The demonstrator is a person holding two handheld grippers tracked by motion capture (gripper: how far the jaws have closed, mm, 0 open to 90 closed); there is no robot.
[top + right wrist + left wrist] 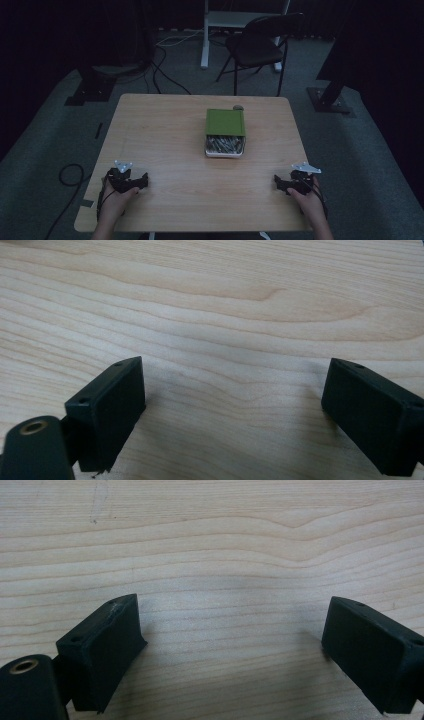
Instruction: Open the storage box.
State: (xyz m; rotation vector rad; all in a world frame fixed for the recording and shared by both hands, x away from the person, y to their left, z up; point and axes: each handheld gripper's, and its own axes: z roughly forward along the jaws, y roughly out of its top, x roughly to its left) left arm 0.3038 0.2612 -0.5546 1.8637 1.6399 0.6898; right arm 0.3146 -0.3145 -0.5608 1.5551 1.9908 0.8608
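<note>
- Between the two grippers and well ahead of their fingers, a green rectangular box [225, 123] lies on the pale wooden table [165, 130], with grey metal pieces [225, 144] showing at its near end.
- Left gripper [131, 181] and right gripper [286, 184] rest on the table with fingers spread apart, grasping nothing.

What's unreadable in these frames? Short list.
- Contents of the white tray: high view, small and dim; a pile of greyish metallic pieces, kind unclear.
- Far half of that tray: high view, covered by the green rectangular lid.
- Small dark round object behind the lid: high view, partly hidden, too small to identify.
- Person's forearms: cut off by the bottom edge.
- Both gripper views: bare wooden table between open jaws.
</note>
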